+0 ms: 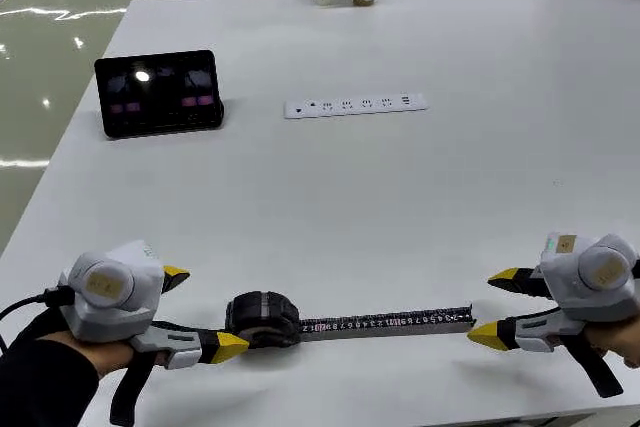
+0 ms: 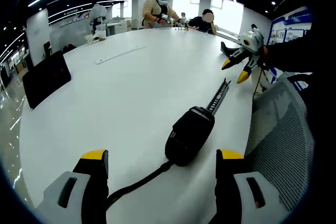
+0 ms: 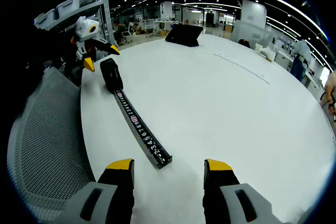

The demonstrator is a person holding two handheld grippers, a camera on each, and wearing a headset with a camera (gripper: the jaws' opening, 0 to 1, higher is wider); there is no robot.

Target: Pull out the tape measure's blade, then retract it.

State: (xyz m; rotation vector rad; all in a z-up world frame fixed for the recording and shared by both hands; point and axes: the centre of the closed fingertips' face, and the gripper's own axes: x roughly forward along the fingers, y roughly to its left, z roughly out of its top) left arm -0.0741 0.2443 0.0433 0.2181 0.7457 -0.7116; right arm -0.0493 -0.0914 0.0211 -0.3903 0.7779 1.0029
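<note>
White table [image 1: 400, 207] bears black tape measure [image 1: 262, 319], blade [image 1: 385, 323] out, between gaping left claw [image 1: 203, 310] and right claw [image 1: 492, 305]

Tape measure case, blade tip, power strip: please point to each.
tape measure case [image 1: 263, 319], head view, top of housing.
blade tip [image 3: 160, 160], right gripper view, free end.
power strip [image 1: 355, 105], head view, its middle.

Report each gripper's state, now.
Left gripper: open, holding nothing; tape measure case lies just ahead.
Right gripper: open, holding nothing; blade tip lies just ahead.
</note>
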